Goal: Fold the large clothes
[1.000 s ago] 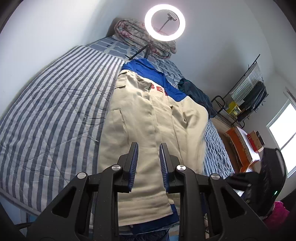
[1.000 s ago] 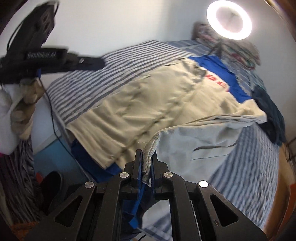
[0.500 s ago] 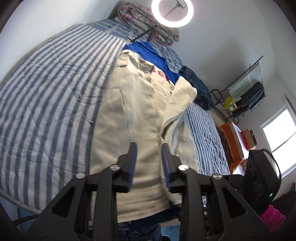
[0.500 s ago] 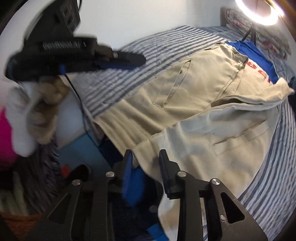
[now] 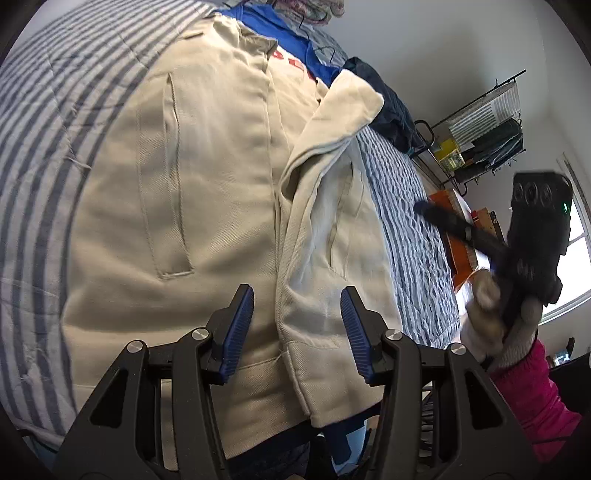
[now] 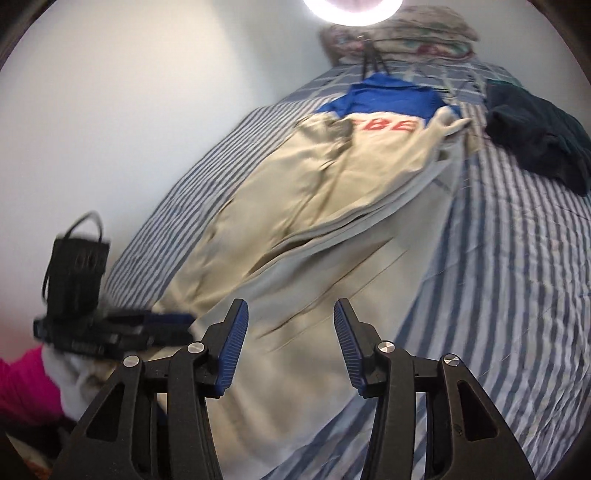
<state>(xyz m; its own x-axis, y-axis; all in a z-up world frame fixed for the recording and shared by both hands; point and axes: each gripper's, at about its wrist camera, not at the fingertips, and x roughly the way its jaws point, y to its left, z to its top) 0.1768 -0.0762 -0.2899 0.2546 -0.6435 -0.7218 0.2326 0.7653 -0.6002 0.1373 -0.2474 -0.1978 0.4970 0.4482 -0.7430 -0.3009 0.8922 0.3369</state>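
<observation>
A large beige jacket (image 5: 207, 184) with a blue top panel and red letters lies along a striped bed (image 5: 33, 122). Its right front panel (image 5: 332, 229) is folded over onto the body. My left gripper (image 5: 297, 325) is open and empty, low over the jacket's hem at the fold edge. My right gripper (image 6: 290, 341) is open and empty above the folded panel (image 6: 332, 295); the whole jacket (image 6: 314, 192) stretches away from it. The right gripper also shows in the left wrist view (image 5: 443, 218), held off the bed's right side. The left gripper shows at the left of the right wrist view (image 6: 159, 321).
A dark garment (image 6: 535, 136) lies on the bed at the far right. A folded quilt (image 6: 399, 33) and a ring light on a tripod (image 6: 373, 62) stand at the head. A wire rack (image 5: 484, 136) and orange furniture (image 5: 454, 236) stand beside the bed.
My right gripper opened, let go of the jacket's front panel and drew back. The panel now lies folded on the jacket. My left gripper opened wider and dropped close to the hem.
</observation>
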